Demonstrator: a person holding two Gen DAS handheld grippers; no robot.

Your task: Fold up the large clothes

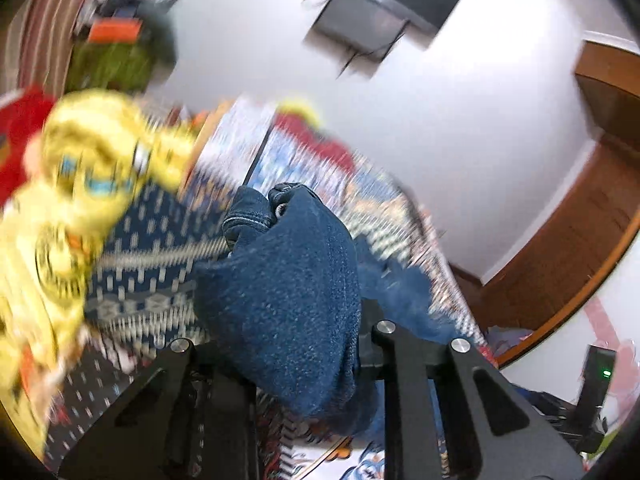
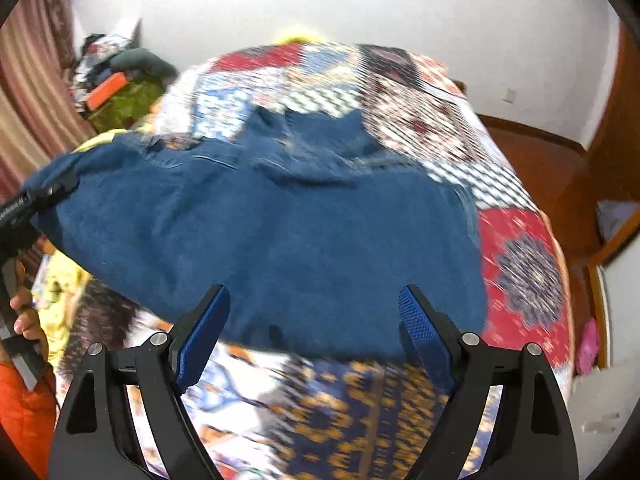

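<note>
Jeans (image 2: 260, 232) lie spread over the bed's quilt (image 2: 520, 272), their left end lifted off it. The step in hand looks like a fold, carrying that raised end across the rest. The left gripper (image 1: 288, 344) is clamped on a bunch of denim that hides its fingertips. The right gripper (image 2: 312, 344) hangs wide, empty, just above the near edge of the jeans; next it probably needs to pinch that edge to steady the fold.
</note>
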